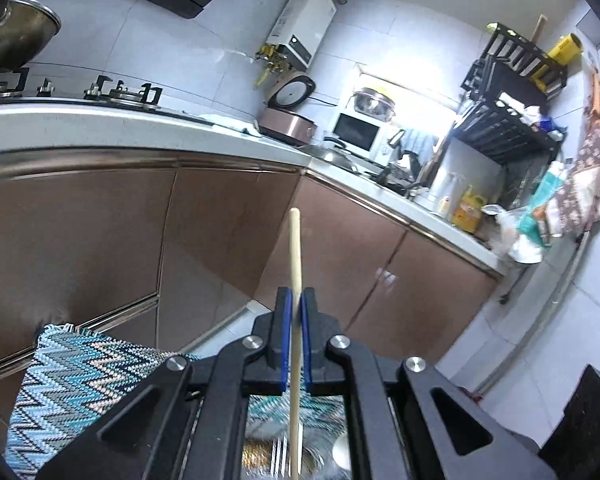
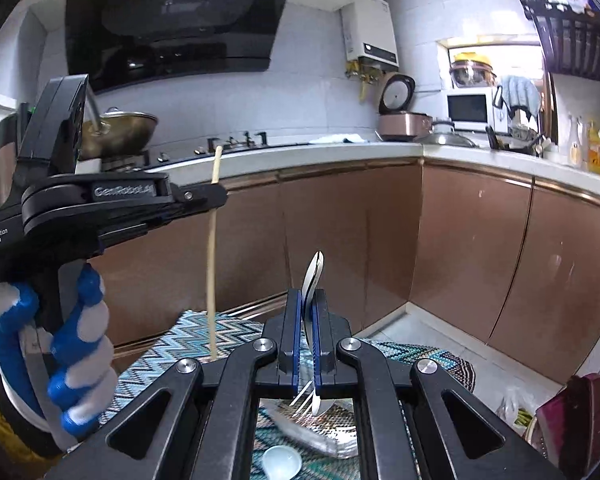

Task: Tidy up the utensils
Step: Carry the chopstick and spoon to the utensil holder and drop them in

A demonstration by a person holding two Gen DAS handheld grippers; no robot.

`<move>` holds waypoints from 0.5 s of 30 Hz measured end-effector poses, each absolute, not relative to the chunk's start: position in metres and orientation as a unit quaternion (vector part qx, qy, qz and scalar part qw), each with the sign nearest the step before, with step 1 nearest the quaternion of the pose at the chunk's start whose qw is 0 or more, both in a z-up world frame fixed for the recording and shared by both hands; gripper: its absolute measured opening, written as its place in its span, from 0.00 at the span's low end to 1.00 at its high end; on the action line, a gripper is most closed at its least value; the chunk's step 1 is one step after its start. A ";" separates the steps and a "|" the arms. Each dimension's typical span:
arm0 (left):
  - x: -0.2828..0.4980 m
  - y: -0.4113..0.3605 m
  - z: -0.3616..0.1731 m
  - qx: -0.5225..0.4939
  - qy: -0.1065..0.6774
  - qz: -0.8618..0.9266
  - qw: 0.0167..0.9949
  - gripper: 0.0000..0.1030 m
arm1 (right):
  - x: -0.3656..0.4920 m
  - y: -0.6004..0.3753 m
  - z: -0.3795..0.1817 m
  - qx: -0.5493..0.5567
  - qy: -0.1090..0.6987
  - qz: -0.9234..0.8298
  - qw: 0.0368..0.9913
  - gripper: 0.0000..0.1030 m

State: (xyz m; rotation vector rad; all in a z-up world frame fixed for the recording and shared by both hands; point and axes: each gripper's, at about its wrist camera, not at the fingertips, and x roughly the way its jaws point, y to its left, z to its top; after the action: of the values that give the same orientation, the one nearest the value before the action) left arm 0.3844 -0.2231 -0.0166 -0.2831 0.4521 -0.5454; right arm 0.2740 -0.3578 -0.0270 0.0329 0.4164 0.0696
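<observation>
My left gripper (image 1: pixel 296 300) is shut on a pale wooden chopstick (image 1: pixel 294 256) that stands upright between its blue pads. It also shows in the right wrist view (image 2: pixel 216 196), held by a gloved hand at the left, with the chopstick (image 2: pixel 211 264) hanging down to the mat. My right gripper (image 2: pixel 307 300) is shut on a metal fork (image 2: pixel 313 276), handle up, tines below the pads. A shiny dish (image 2: pixel 320 428) and a white spoon (image 2: pixel 282 462) lie under it on a zigzag mat (image 2: pixel 156 360).
Brown cabinet doors (image 1: pixel 220 232) and a white countertop (image 1: pixel 120 124) with a gas hob stand ahead. A rice cooker (image 2: pixel 404 124), microwave (image 2: pixel 468 108) and a black rack (image 1: pixel 512 92) are at the far corner. A dark red object (image 2: pixel 580 420) sits at the lower right.
</observation>
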 end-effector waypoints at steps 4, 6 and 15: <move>0.401 -0.240 -0.052 -0.137 0.225 -0.248 0.932 0.04 | 0.290 -0.365 -0.058 0.025 0.217 0.029 0.975 0.05; 0.402 -0.244 -0.066 -0.129 0.225 -0.242 0.935 0.04 | 0.293 -0.366 -0.072 0.023 0.219 0.022 0.975 0.05; 0.399 -0.254 -0.114 -0.113 0.223 -0.232 0.940 0.06 | 0.298 -0.375 -0.110 0.041 0.242 0.015 0.969 0.05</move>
State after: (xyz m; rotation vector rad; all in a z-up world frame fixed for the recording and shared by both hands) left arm 0.3989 -0.2542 -0.1137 -0.2307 0.4560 -0.4739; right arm 0.2985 -0.3750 -0.1101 0.0834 0.4898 0.0312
